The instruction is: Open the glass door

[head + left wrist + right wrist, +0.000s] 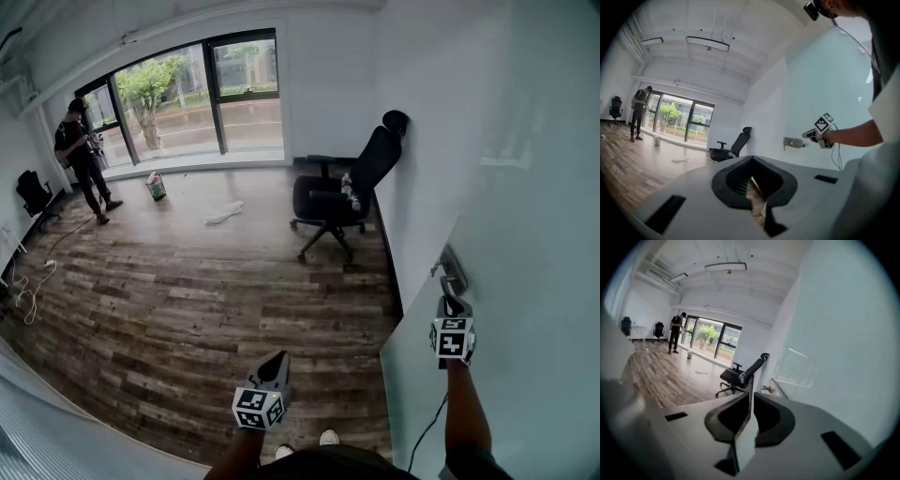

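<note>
— At the door handle [453, 272], folks, that's where the action is: the right gripper [453, 306] sits just below the handle, nose pointing up at it, close against the pale glass door [544, 281].
— Contact?
— Can't call it. It's right beside the handle, touching or a hair off, and no view settles it. Its own camera shows the two jaws drawn together to a thin slit with nothing between them, and the handle a little ahead and to the right of the tips.
— And the door itself?
— The handle is mounted near the door's left edge, and the frosted pane spreads away to the right of the handle. Whether it's ajar, I can't tell.
— The other hand?
— The left gripper [275, 364] hangs well left of the handle and lower, over the wood floor [187, 300]. Its jaws are pressed close too, with only a sliver of floorboards showing through. It's empty.
— Anything else out there?
— Beyond the handle, against the white wall, there's a black office chair [342, 192]. Far beyond and to the left of the handle, a person [84, 159] in dark clothes stands by the big window [202, 94].
</note>
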`<state>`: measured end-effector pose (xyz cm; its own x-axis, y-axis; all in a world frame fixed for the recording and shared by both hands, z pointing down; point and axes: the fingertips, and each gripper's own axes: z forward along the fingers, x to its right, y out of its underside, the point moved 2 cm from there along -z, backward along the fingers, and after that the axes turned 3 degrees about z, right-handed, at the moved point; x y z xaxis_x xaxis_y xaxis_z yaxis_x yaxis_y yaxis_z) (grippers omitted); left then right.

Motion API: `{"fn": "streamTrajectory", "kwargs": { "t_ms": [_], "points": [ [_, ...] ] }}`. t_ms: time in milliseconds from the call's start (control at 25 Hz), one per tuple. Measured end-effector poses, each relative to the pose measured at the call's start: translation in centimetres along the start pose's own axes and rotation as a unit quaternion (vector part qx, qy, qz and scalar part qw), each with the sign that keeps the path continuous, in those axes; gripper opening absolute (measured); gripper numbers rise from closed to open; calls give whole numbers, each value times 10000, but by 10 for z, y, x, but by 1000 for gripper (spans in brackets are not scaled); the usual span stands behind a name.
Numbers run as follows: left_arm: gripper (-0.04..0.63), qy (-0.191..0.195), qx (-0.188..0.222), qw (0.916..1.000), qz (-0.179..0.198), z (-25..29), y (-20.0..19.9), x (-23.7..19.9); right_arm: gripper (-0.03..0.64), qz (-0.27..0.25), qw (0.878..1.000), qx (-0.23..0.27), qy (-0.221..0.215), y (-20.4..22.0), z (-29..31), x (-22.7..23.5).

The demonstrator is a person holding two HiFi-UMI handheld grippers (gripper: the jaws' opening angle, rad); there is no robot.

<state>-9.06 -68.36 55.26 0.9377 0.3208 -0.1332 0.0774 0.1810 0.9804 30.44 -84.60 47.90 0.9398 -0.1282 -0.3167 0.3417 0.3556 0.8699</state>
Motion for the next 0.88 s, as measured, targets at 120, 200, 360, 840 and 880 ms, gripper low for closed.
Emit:
{"fn": "streamTrajectory", "kwargs": {
  "t_ms": [120, 200, 360, 840, 880],
  "points": [
    [2, 61, 14, 9999, 80, -5, -4, 0, 26, 226, 9981, 504, -258, -4, -40, -52],
    [2, 113, 13, 9997, 206, -13, -7, -1, 15, 431, 9931, 935, -564, -5, -67, -94],
    [2, 129, 8, 9989, 447, -39, -12, -1, 15, 335, 9747, 1678, -1439, 9, -124, -200],
    [2, 179, -30, 9988, 455, -112, 7, -5, 15, 745, 9738, 1465, -1575, 31, -190, -284],
    [2, 146, -42, 9989, 450, -118, 9, -2, 15, 726, 9729, 1454, -1645, 37, -197, -284]
  ]
}}
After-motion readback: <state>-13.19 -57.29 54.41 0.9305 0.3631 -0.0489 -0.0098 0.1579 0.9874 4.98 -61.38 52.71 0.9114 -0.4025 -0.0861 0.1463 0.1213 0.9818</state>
